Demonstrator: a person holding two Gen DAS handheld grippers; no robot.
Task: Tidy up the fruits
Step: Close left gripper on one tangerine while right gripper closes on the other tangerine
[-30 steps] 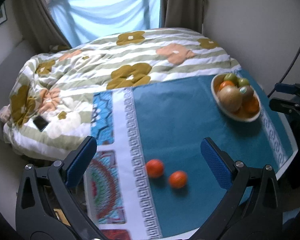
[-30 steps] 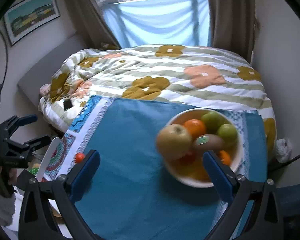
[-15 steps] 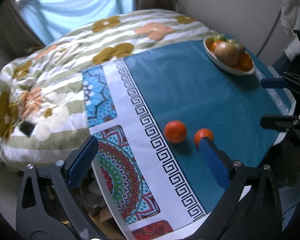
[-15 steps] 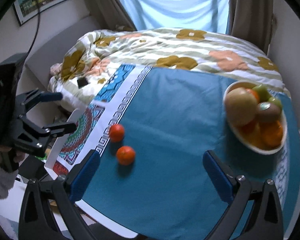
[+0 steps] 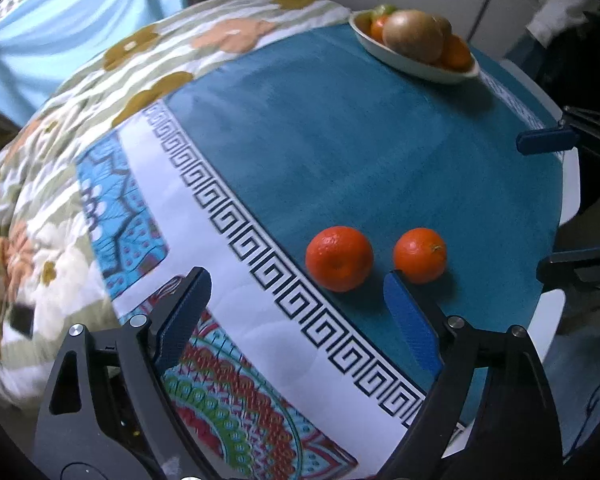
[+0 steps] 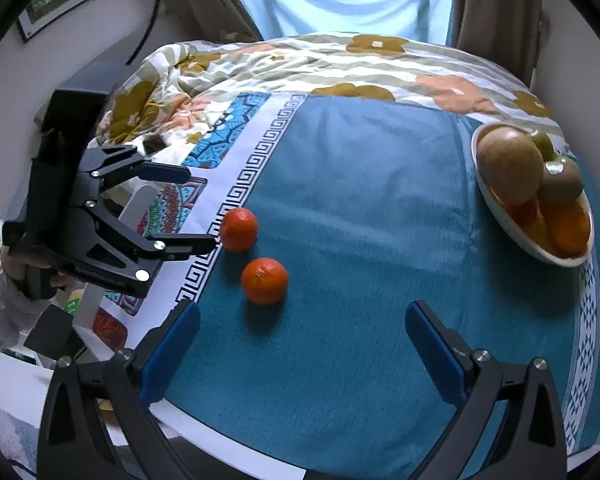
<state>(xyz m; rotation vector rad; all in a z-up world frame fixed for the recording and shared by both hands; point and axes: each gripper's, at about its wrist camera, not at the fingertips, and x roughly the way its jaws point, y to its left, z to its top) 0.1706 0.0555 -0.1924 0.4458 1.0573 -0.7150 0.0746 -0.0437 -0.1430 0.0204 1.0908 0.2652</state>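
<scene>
Now both grippers sit low over the blue cloth (image 6: pixel 360 208), far closer to the two loose tangerines than a second ago, when they looked across the table from higher up and the fruit showed small. The left gripper (image 5: pixel 296 312) has come down and rolled, and its jaws are closing from their widest; nothing lies between them yet. The near tangerine (image 5: pixel 339 258), just on the blue side of the key-pattern border (image 5: pixel 260 248), sits slightly ahead of the gap between the pads, and in the right wrist view one of the left gripper's fingertips (image 6: pixel 204 242) reaches almost to it; I cannot tell whether it touches. The second tangerine (image 5: pixel 420 255) lies just beside the first, farther from the border, right at the tip of the left gripper's other pad.

The right gripper (image 6: pixel 302 344) stands wide open and empty, with the second tangerine a little ahead of its gap. A second ago this gripper faced the fruit bowl (image 6: pixel 500 216); now the bowl, piled with a large brownish fruit, a kiwi and oranges, lies well away from the border at the far side of the cloth.

By my reading, the approach is nearly done: each gripper seems lined up on one tangerine, and the pickup and carry to the bowl are yet to come.
</scene>
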